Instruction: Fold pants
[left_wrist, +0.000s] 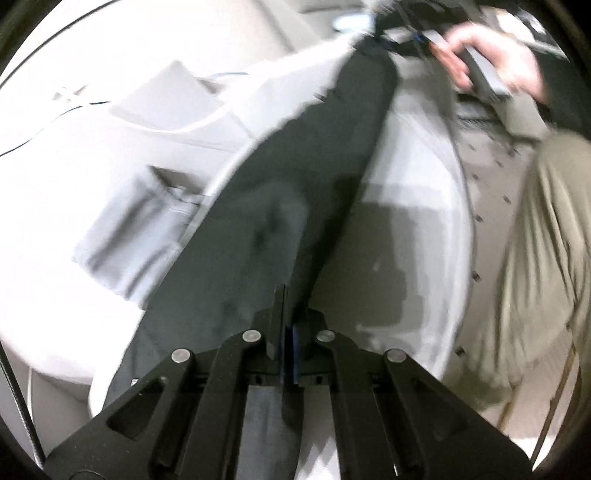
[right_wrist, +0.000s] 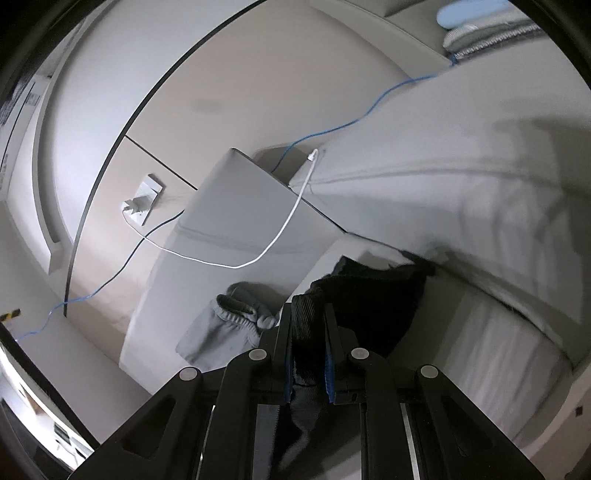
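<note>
Dark pants (left_wrist: 295, 184) run taut from the bottom of the left wrist view up to the top, above a white bed (left_wrist: 413, 229). My left gripper (left_wrist: 291, 306) is shut on their near end, and cloth shows beneath its fingers. At the far end a hand (left_wrist: 498, 62) holds the other gripper, blurred. In the right wrist view my right gripper (right_wrist: 308, 314) is shut on a bunched, ribbed edge of the pants (right_wrist: 369, 302), which drape away to the right over the bed (right_wrist: 498, 332).
A grey garment (left_wrist: 136, 236) lies crumpled on the bed to the left, also the grey garment (right_wrist: 221, 328) beside my right fingers. A grey cushion (right_wrist: 251, 206) carries a white cable (right_wrist: 288, 229) and a blue cable (right_wrist: 351, 122). The person's khaki leg (left_wrist: 546, 258) stands on patterned floor (left_wrist: 487, 184).
</note>
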